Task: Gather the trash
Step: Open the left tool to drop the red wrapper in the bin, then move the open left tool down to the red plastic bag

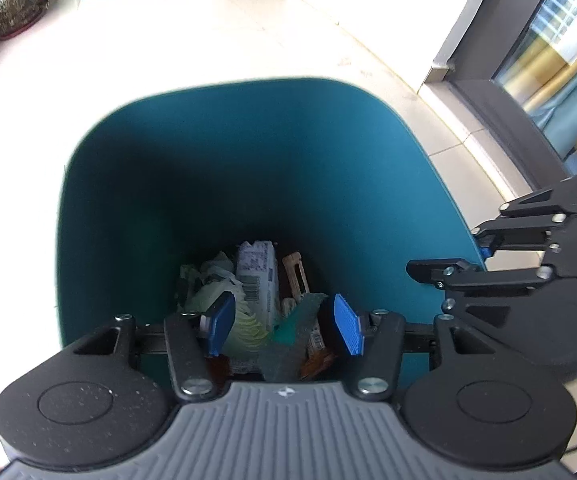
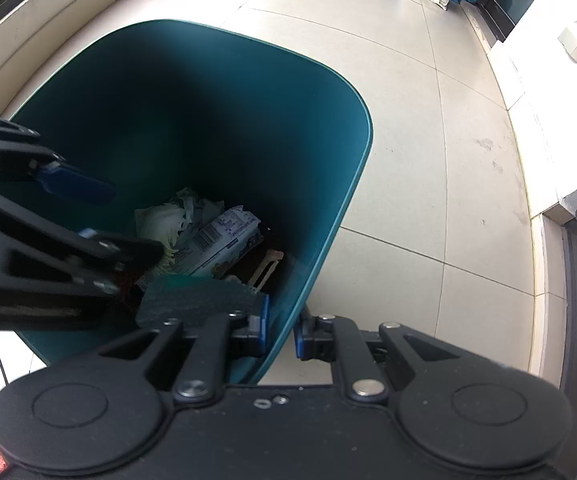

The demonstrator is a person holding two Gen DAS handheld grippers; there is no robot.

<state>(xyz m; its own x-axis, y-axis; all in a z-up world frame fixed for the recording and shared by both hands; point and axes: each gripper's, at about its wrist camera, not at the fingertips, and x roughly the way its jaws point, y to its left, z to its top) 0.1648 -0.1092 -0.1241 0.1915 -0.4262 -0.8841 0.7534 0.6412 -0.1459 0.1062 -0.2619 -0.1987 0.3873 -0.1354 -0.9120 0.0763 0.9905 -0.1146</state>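
Teal bin (image 1: 160, 184) sits under me, my right claw (image 2: 280, 330) pinching its wall (image 2: 328, 216), my left claw (image 1: 284, 326) apart over the green scouring pad (image 1: 288, 340), so I should let it fall inside.

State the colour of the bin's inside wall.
The bin is dark teal inside, its bottom shadowed. The left wrist view shows it best.
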